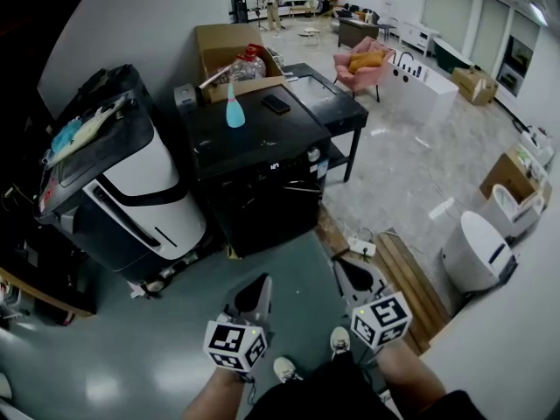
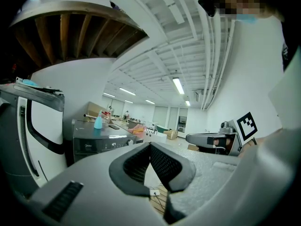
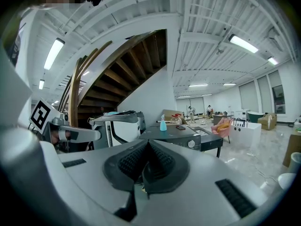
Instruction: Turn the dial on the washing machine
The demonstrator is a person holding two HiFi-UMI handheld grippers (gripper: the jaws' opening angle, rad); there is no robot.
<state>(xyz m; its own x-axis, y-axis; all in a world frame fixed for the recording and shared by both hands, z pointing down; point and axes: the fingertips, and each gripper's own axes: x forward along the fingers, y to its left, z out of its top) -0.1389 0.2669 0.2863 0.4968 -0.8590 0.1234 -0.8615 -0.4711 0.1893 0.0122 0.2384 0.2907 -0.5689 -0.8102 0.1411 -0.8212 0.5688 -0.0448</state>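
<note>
My left gripper (image 1: 260, 285) and right gripper (image 1: 347, 274) both have their jaws pressed together on nothing, well short of the washing machine (image 1: 262, 182). Its dial (image 3: 191, 143) sits at the right end of the machine's front panel. I'd close in first, spread the right jaws once level with the dial, then pinch squarely across its rim before twisting.

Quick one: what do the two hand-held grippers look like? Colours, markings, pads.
Both alike. The left hand-held gripper and right hand-held gripper have light grey textured bodies and black ribbed pads. Each carries a white cube with black square markers. No cables show. Forearms are unsleeved.
</note>
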